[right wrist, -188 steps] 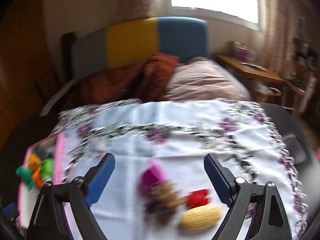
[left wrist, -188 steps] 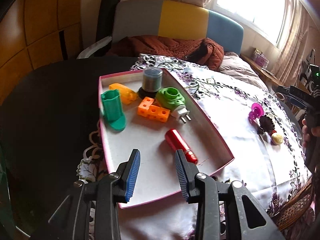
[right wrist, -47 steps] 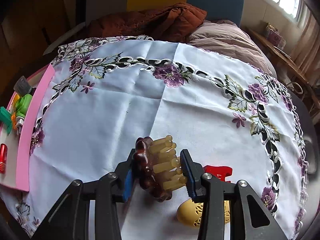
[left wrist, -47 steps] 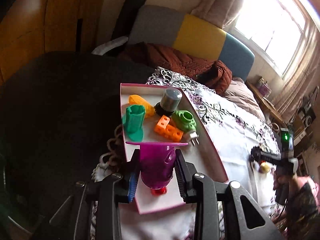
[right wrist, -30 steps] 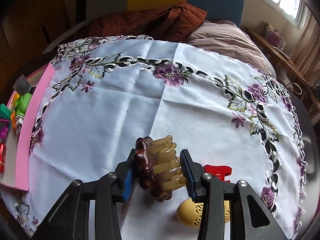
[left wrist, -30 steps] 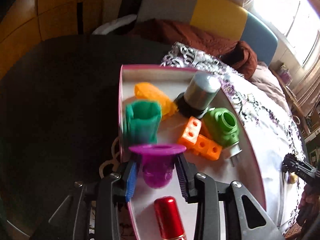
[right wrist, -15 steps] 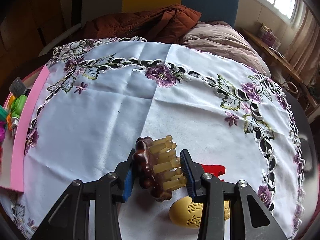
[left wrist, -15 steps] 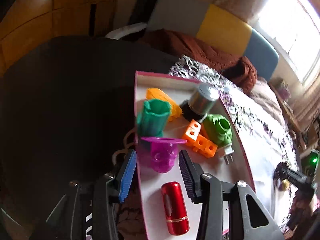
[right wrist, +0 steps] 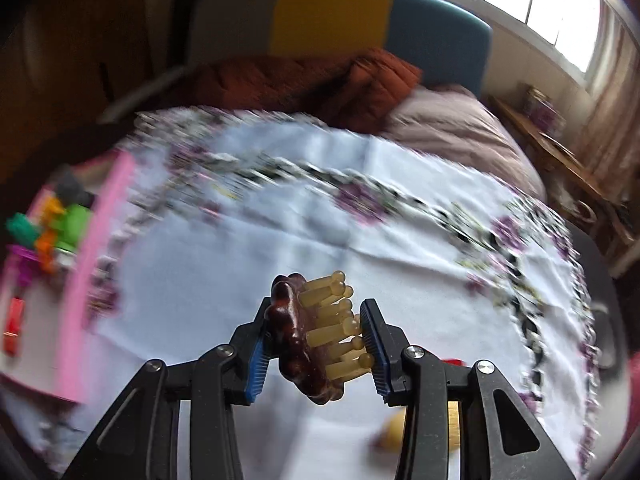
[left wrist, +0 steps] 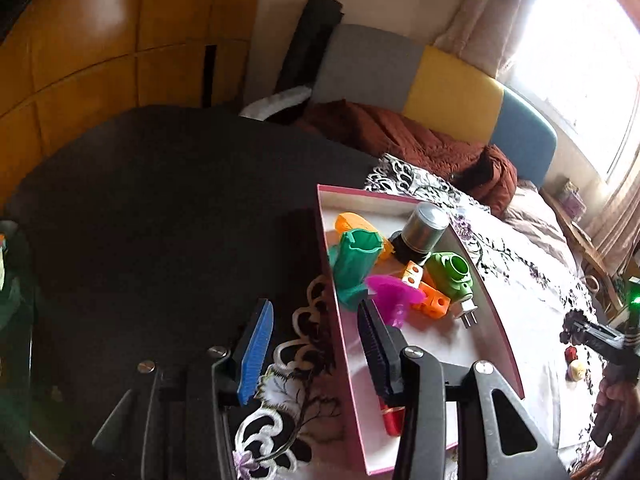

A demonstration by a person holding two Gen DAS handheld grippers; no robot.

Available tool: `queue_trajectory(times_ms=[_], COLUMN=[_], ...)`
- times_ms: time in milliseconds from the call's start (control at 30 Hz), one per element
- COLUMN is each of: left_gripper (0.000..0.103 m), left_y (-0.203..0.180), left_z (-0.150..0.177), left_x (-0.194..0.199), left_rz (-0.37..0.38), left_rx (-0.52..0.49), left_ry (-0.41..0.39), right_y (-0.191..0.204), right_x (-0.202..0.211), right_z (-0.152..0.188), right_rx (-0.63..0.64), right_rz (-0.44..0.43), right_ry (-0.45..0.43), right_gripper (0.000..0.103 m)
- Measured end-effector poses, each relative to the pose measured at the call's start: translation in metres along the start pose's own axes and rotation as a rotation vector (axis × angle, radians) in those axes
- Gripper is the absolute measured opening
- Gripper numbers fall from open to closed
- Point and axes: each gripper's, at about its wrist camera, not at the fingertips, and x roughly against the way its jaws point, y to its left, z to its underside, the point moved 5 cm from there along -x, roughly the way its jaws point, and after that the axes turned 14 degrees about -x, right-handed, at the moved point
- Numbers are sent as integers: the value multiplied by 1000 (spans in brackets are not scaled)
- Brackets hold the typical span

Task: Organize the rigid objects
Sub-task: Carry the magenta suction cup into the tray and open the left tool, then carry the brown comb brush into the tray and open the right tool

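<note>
The pink-rimmed white tray [left wrist: 494,312] holds a purple flanged piece [left wrist: 394,294], a teal cup shape [left wrist: 356,264], an orange block [left wrist: 430,300], a green plug [left wrist: 450,276], a grey cylinder [left wrist: 424,228] and a yellow-orange piece [left wrist: 354,220]. A red tube [left wrist: 394,420] is partly hidden behind one finger. My left gripper [left wrist: 314,350] is open and empty, straddling the tray's left wall. My right gripper [right wrist: 316,308] is shut on a brown brush with cream pegs [right wrist: 296,332], held above the white cloth [right wrist: 240,264].
A yellow oval item [right wrist: 394,432] and a red clip [right wrist: 452,360] lie on the cloth under the right gripper. The tray [right wrist: 116,208] sits at the cloth's left edge. Dark tabletop [left wrist: 160,200] lies left of the tray. A sofa with a brown blanket [left wrist: 400,136] stands behind.
The left gripper let go of the purple piece, which now rests in the tray, and drew back up and left. The right gripper rose with the brush; its view is blurred.
</note>
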Motion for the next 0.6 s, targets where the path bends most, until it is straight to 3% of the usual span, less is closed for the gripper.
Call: queue_trajectory(times_ms=[133, 267, 400, 600], left_gripper=[44, 44, 44, 44], left_y=[2, 1, 2, 8], left_z=[3, 8, 13, 18], left_x=[9, 18, 24, 27], left_rz=[9, 18, 25, 24], left_rx=[5, -5, 1, 9], left_ry=[-13, -27, -27, -28], right_y=[94, 181, 238, 276], right_x=[29, 24, -13, -30], right_z=[7, 42, 79, 65], right_rx=[172, 329, 436, 383], right_rz=[-202, -333, -317, -328], right_ry=[11, 137, 284, 248], right_gripper=[43, 43, 43, 40])
